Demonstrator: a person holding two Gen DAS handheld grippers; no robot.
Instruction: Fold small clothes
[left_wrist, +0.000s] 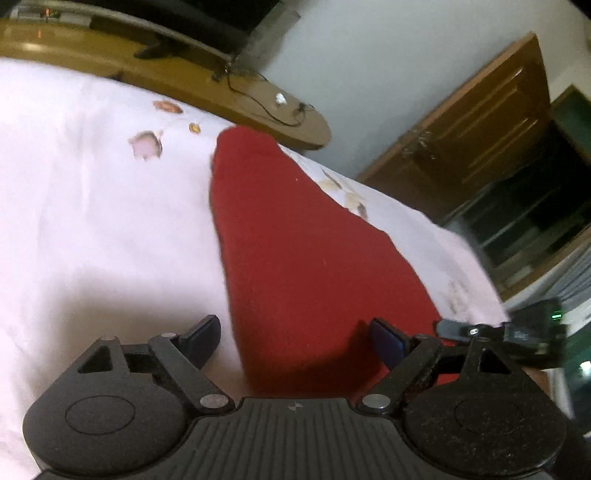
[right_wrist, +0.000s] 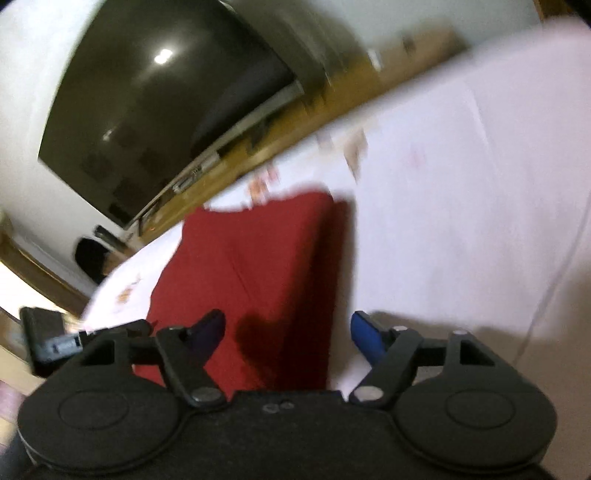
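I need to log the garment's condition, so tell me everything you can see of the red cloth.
The red cloth is a plain deep-red, soft-looking fabric lying flat on the white flowered bedsheet, apparently already folded, with a straight edge. Neither open claw, left nor right, grips it; both hang just over its near end.

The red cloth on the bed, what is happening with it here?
A person is folding small clothes with a hand-held gripper in each hand. The red cloth lies flat on the white bedsheet. The left gripper and the right gripper both hang over its near end with jaws open, gripping nothing. The right wrist view is blurred.
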